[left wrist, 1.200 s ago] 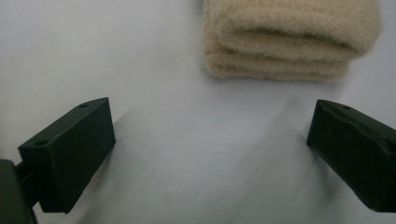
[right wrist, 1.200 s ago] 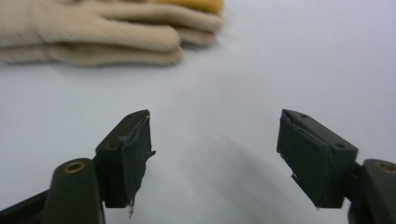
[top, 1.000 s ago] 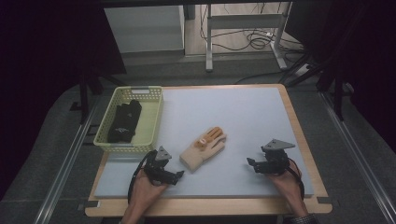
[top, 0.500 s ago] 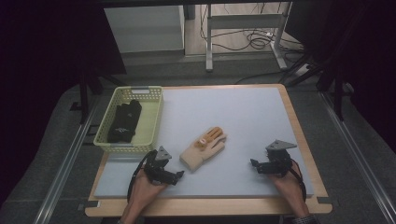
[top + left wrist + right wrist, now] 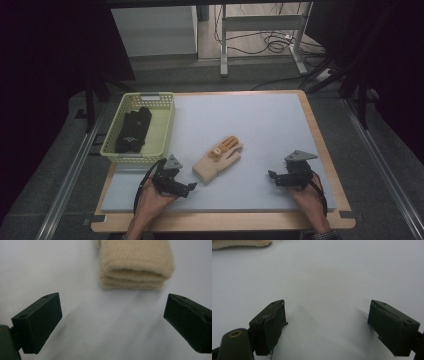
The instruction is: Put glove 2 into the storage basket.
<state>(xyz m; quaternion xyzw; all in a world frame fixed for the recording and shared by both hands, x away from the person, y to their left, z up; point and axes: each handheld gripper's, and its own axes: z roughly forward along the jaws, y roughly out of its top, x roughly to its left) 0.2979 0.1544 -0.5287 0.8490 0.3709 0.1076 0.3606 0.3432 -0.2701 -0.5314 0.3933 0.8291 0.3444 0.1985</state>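
A beige knitted glove [image 5: 218, 159] with an orange palm lies flat in the middle of the pale mat [image 5: 260, 120]. My left gripper [image 5: 189, 186] rests low on the mat just short of the glove's cuff [image 5: 136, 265], jaws open and pointing at it, apart from it. My right gripper [image 5: 272, 177] sits on the mat to the right, aimed leftward toward the glove [image 5: 239, 243]. Its jaws have just been opening wider and stand open, with bare mat between them [image 5: 327, 322].
A yellow-green mesh basket [image 5: 167, 125] stands at the mat's left side with black gloves [image 5: 134, 130] inside. The mat lies on a wooden table [image 5: 315, 130]. Dark curtains, metal rails and floor cables surround it.
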